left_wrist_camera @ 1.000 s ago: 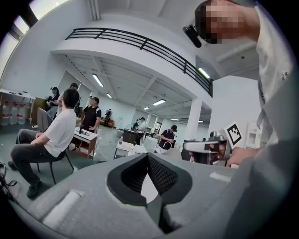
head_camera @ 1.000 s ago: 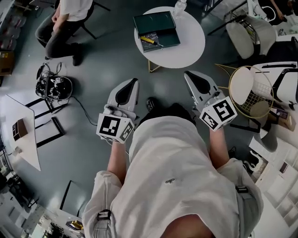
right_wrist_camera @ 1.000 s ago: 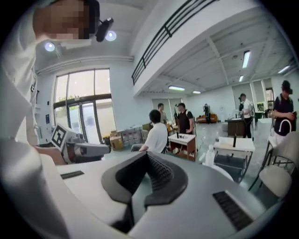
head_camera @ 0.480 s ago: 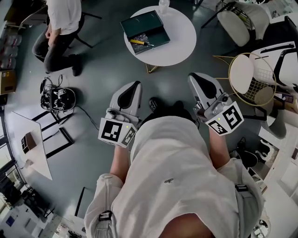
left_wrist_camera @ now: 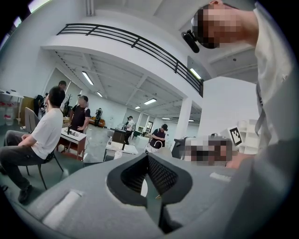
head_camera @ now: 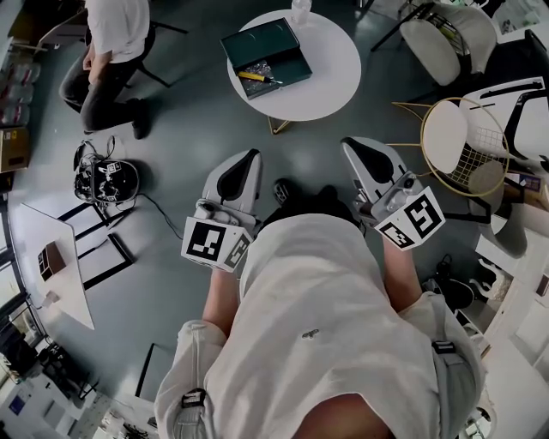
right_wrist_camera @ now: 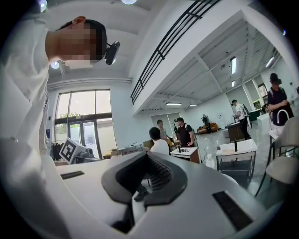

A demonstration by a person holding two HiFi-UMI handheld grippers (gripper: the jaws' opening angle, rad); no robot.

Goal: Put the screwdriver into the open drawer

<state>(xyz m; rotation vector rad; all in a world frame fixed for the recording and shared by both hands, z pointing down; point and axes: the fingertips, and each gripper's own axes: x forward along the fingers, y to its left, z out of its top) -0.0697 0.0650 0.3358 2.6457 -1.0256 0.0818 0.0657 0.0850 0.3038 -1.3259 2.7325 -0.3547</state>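
One yellow-handled screwdriver (head_camera: 256, 77) lies at the top centre of the head view, on the near part of a dark green box (head_camera: 262, 41) that I take to be the open drawer. From this height I cannot tell whether the tool rests inside the box or across its edge. Small shiny bits lie just beside it. The box sits on a round white table (head_camera: 334, 77), with a clear bottle (head_camera: 300, 9) at the table's far rim.

Both grippers are well apart from that table, low in the middle of the frame and close to the person's body. The left gripper (head_camera: 247, 156) has its jaws pressed together with nothing between them, which its own view confirms (left_wrist_camera: 147, 156). The right gripper (head_camera: 352, 144) is likewise closed and empty (right_wrist_camera: 147, 155). Both point out across the room rather than down at the tool.

The likely trouble starts with those closed jaws. If they reach the table before they part, they would push the screwdriver or the box instead of taking hold. The shaft is thin and lies flat, so a shallow pinch could slip off or scatter the loose bits. The table looks light, and a bump could shift it. A tangle of gear and cables (head_camera: 105, 178) lies on the floor at the left.
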